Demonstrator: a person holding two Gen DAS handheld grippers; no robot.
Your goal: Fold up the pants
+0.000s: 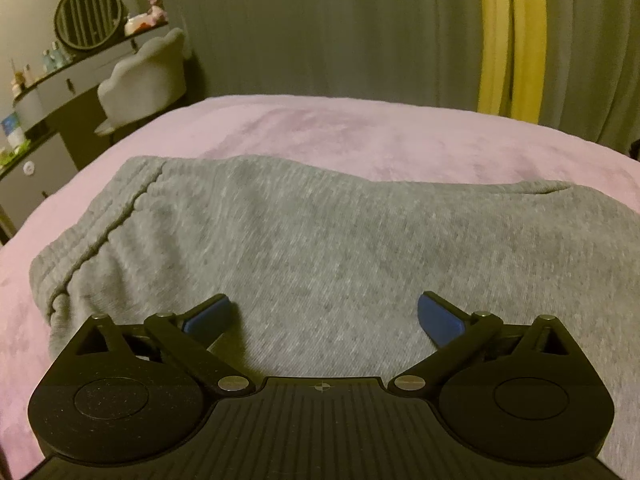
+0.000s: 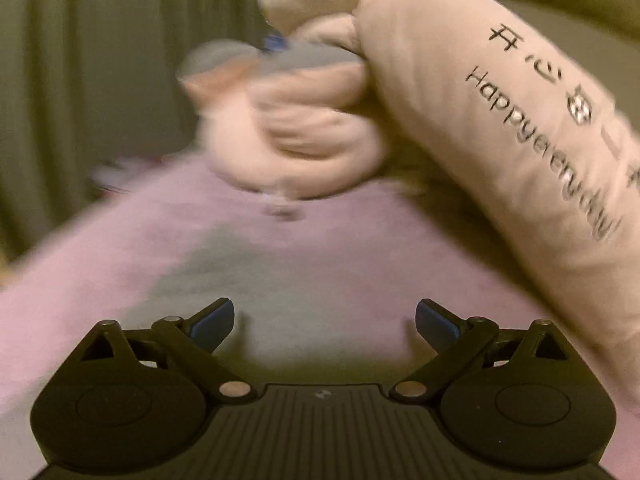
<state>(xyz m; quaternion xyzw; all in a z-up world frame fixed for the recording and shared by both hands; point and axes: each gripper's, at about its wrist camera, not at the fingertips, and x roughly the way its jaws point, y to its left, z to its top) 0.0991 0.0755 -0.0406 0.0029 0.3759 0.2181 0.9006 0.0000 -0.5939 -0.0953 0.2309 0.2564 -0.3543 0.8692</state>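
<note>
Grey knit pants (image 1: 304, 240) lie folded on a pink blanket (image 1: 360, 136), the waistband seam toward the left. My left gripper (image 1: 323, 314) hovers just over the near part of the pants, jaws wide apart, nothing between its blue pads (image 1: 436, 316). In the right wrist view, which is smeared by motion, my right gripper (image 2: 325, 320) is also open and empty, over a grey patch of the pants (image 2: 240, 276) on the pink blanket (image 2: 100, 280).
A large pale plush toy (image 2: 500, 120) with printed lettering leans in from the right, with a blurred pink plush (image 2: 296, 120) behind. A dressing table with a round mirror (image 1: 90, 14) and a padded chair (image 1: 148, 76) stand at the left. Curtains (image 1: 320, 28) hang beyond the bed.
</note>
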